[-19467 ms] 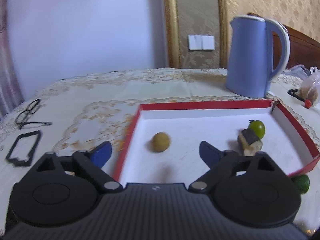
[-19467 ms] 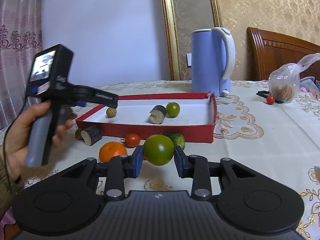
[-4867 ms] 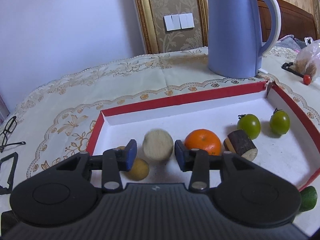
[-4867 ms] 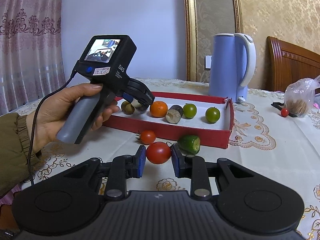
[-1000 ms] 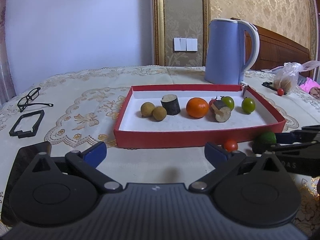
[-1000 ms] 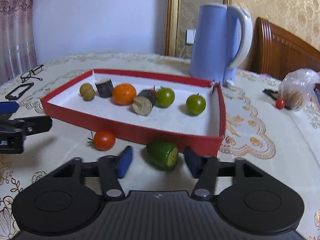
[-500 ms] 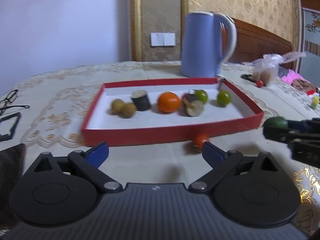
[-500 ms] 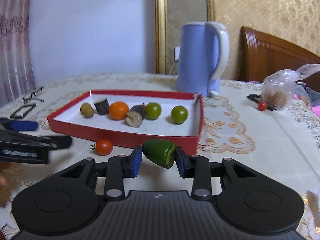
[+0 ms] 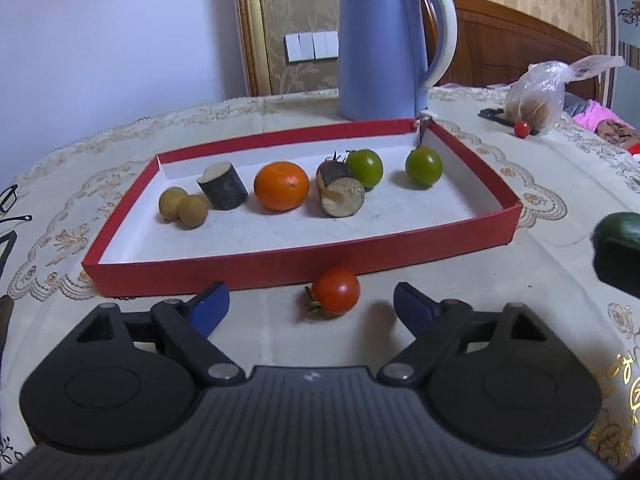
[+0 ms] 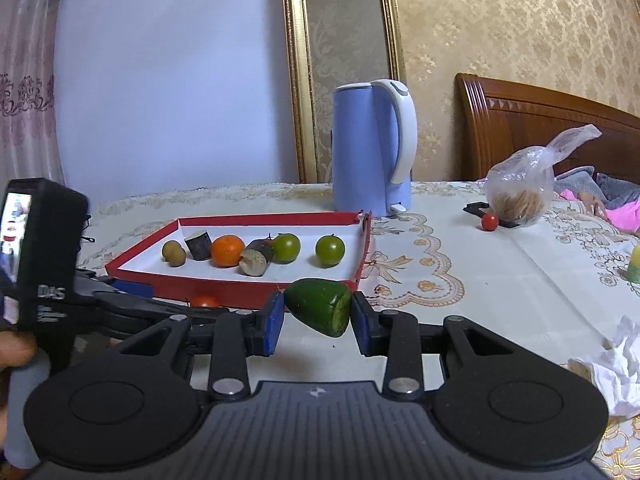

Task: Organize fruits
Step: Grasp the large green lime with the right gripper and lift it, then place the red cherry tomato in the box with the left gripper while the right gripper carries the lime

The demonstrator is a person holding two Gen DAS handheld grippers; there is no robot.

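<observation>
Right claw: clamped on a green cucumber stub, pads on its two sides, cut face turned toward the right finger, lifted clear of the cloth and held just short of the tray's near wall — presumably to carry it over the rim to the other produce. Left claw: spread wide, holding nothing, fingers set to either side of a red tomato that sits on the tablecloth just outside the tray's front wall; wide spread likely meant to straddle it before closing. Inside the tray, laid in a rough row: two small brown fruits touching each other, a dark cut chunk, an orange, a second dark chunk, two green tomatoes. Beyond, a blue kettle near the tray's far corner. Well off to the right, a plastic bag with another small red fruit beside it, seemingly not yet gathered. Round tomato liable to roll if nudged by one finger first.
</observation>
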